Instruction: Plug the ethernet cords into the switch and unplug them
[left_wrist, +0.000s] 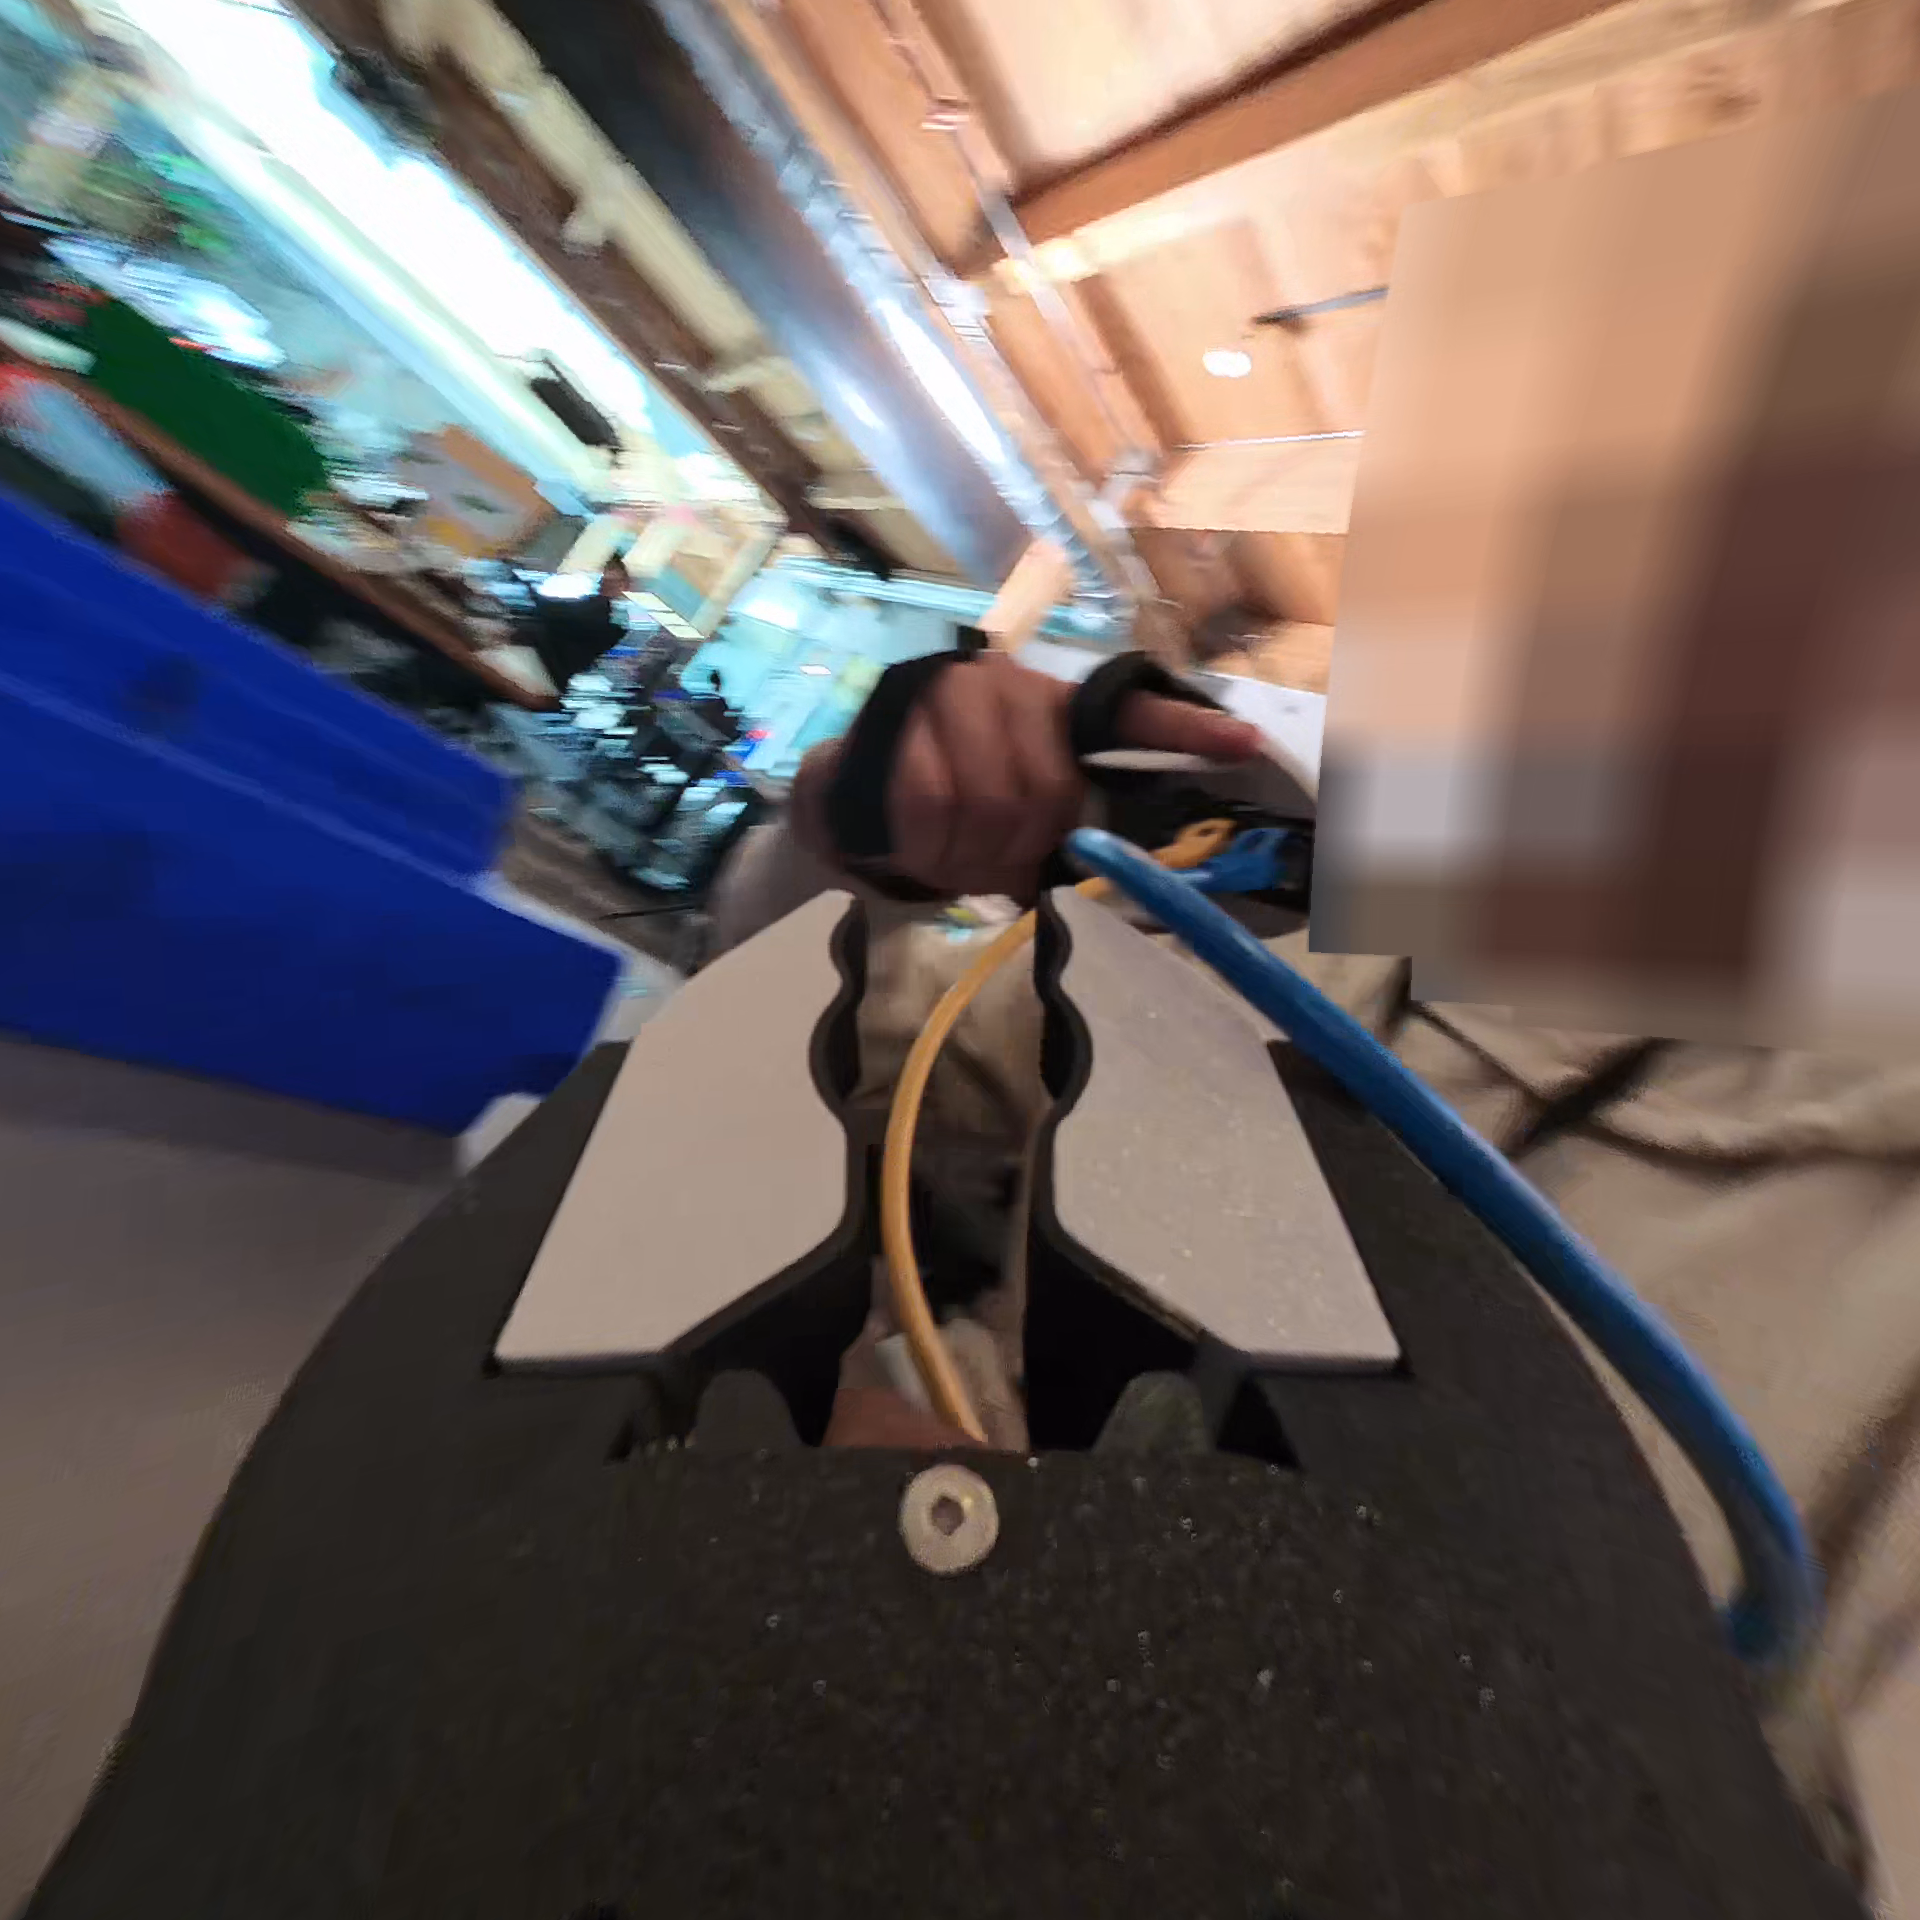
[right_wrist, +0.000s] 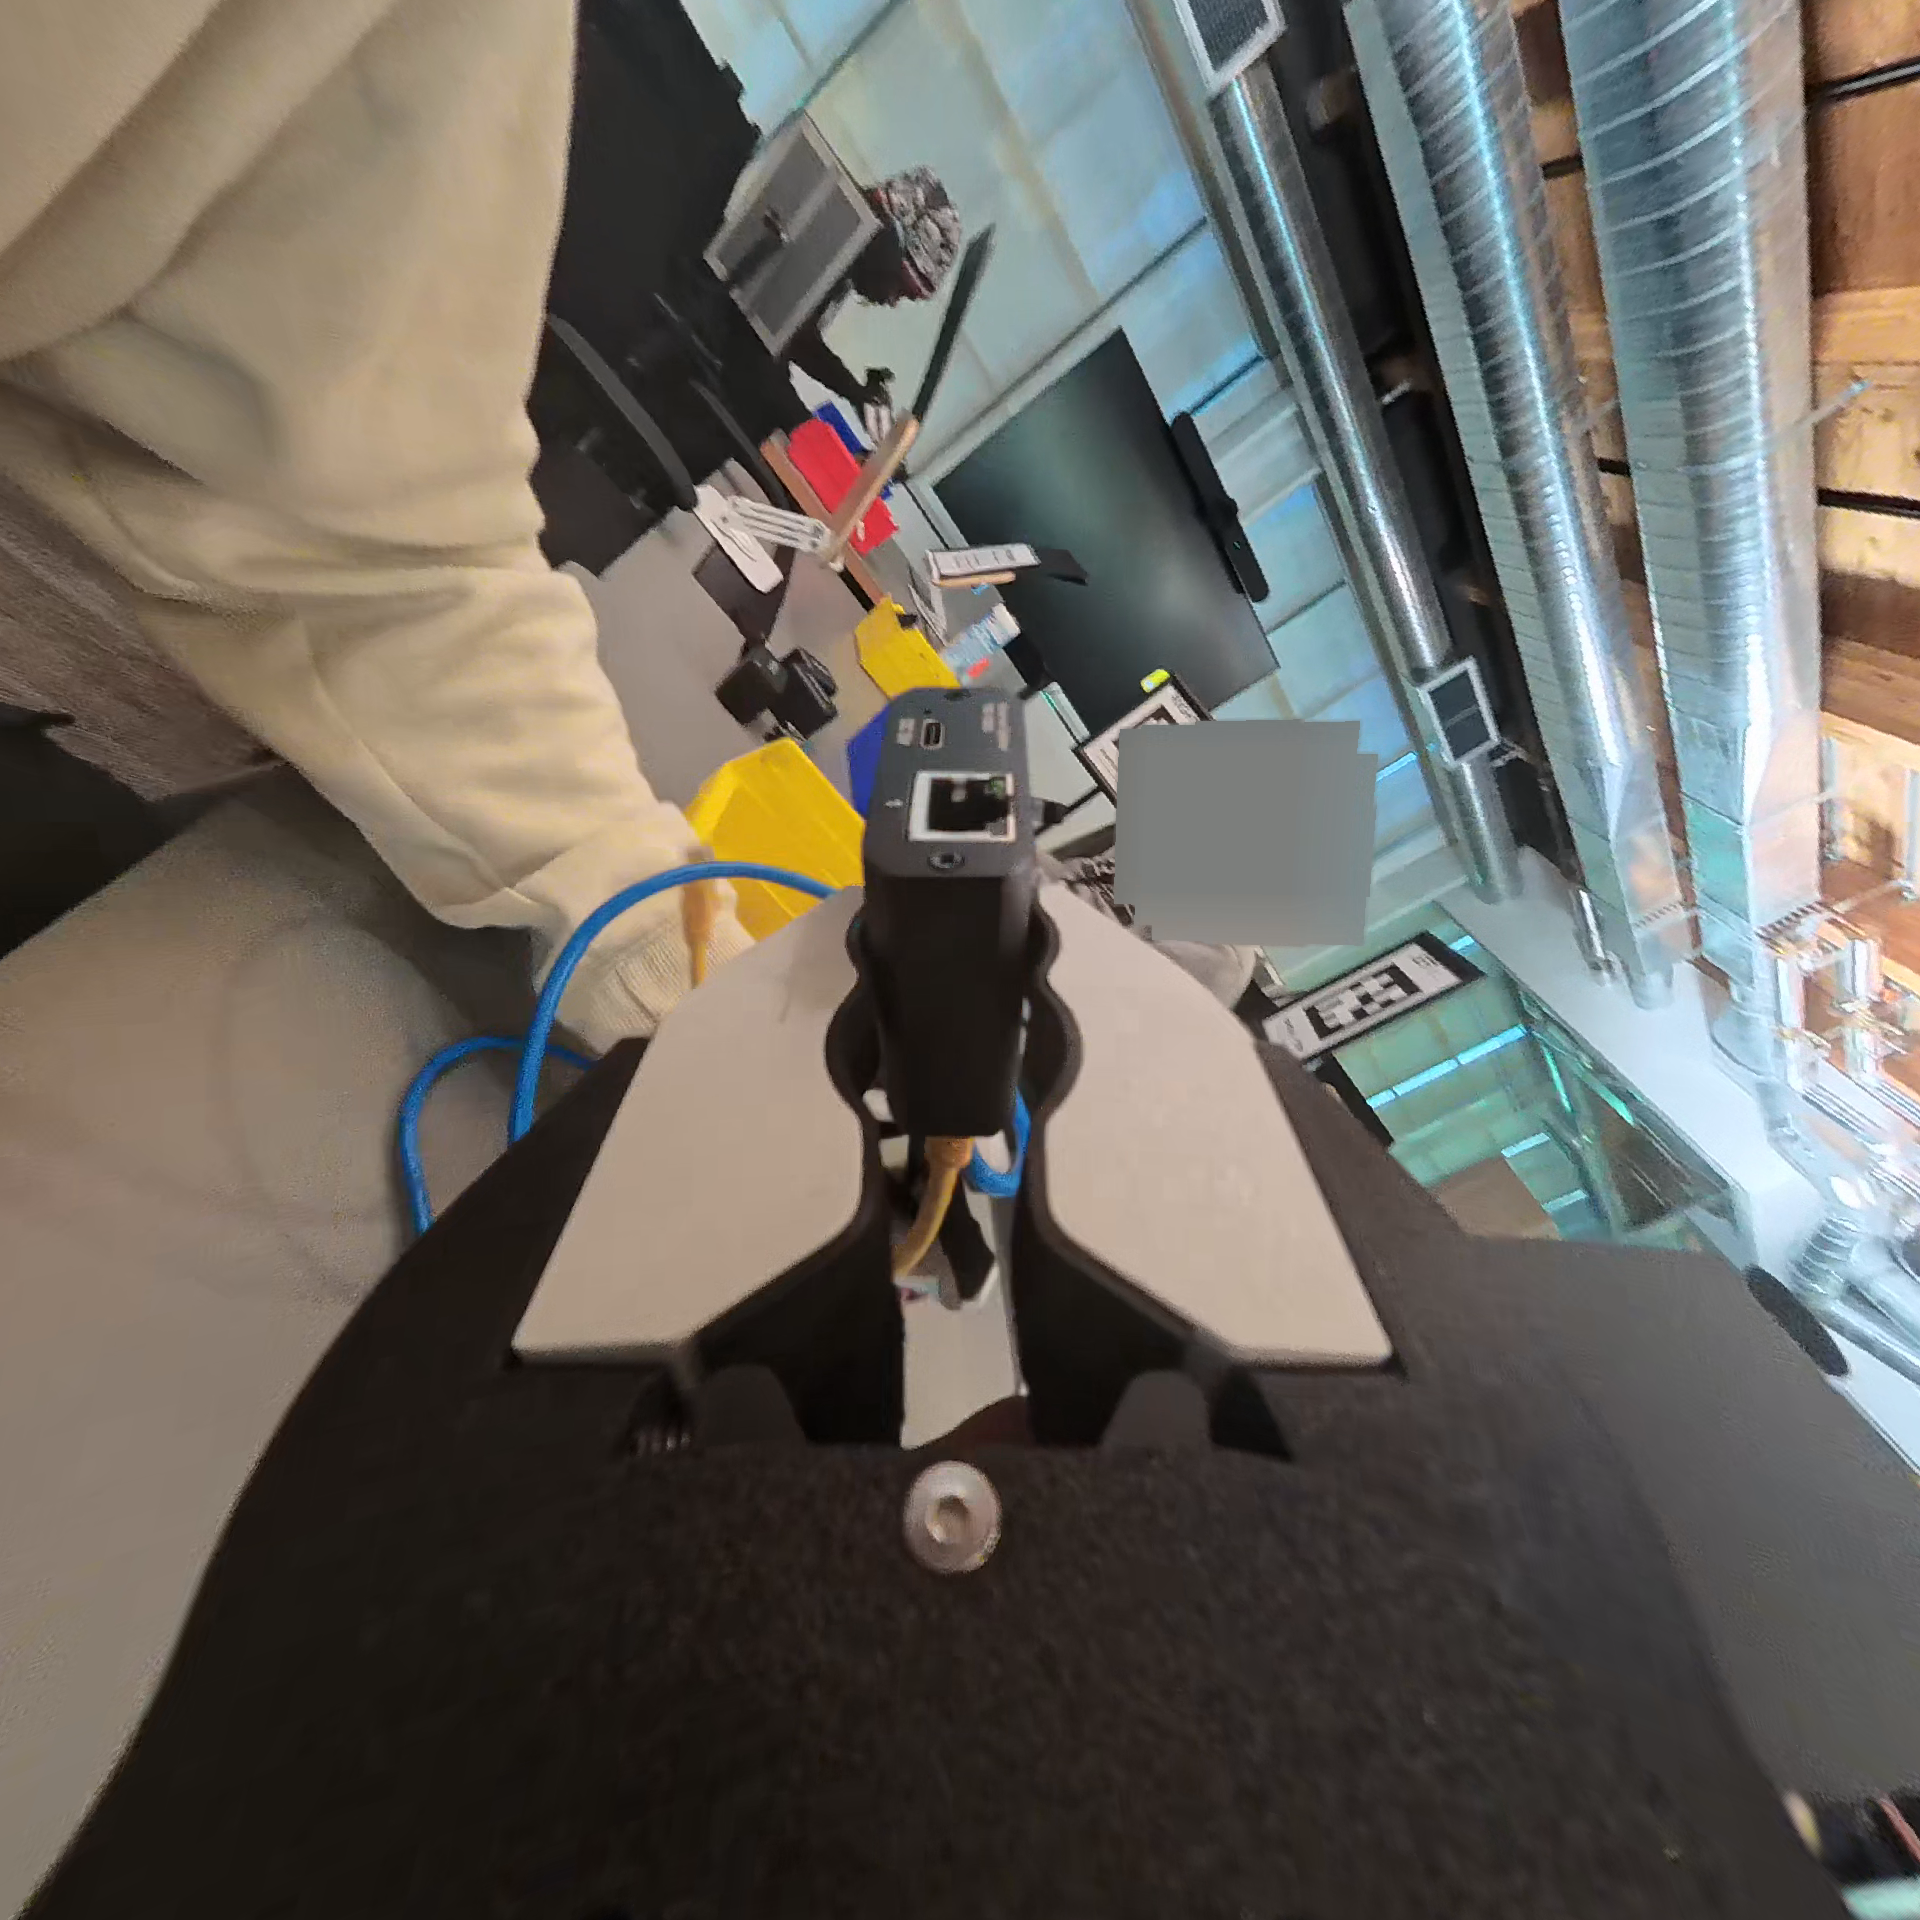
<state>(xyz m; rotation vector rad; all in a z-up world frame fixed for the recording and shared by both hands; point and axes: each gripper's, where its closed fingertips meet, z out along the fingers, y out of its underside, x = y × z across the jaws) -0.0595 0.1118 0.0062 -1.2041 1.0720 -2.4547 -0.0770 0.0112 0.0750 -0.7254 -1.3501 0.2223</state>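
Clamping the switch (right_wrist: 948, 914), the tilted right claw (right_wrist: 948, 935); left claw (left_wrist: 948, 935) apart.

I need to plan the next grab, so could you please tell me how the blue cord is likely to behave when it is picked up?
The blue cord would probably flop, since it hangs in loose curves and loops. It looks springy rather than limp, because its arcs are smooth. Its smooth jacket may slip between the fingers.

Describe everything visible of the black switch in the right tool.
The switch is a small black box, matte and hard-looking, clamped between the right tool's fingers, end face toward the camera's far side. That face shows one empty ethernet port, a smaller slot and a round jack. At its near end a yellow cord and blue cord emerge.
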